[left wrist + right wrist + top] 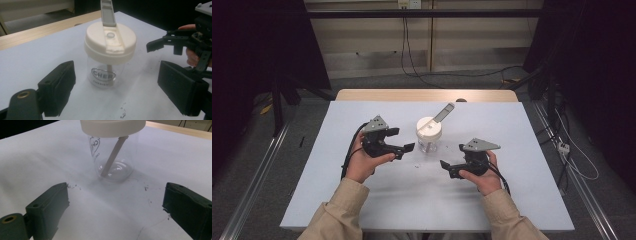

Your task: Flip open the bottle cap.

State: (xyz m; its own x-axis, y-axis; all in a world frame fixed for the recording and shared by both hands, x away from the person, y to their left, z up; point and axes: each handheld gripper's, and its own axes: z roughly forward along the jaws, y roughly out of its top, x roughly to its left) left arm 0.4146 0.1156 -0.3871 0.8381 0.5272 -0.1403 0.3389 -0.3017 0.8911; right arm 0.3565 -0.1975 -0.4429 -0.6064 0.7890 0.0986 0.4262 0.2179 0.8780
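Your left claw (403, 139) sits just left of the clear jar (429, 135), jaws wide and empty. The jar stands mid-bench, cream lid (110, 42) on, flip cap raised. Your right claw (452, 156) — also wide, empty — waits right of it. You're approaching; next, likely close squarely on the jar.

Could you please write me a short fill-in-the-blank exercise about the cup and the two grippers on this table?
1. The clear cup has a cream lid whose grey flip cap stands ____.
2. The straw inside the cup is ____, not upright.
3. The left gripper and right gripper both have jaws that are ____.
4. The cup stands ____ the two grippers.

Missing words: open; tilted; open; between
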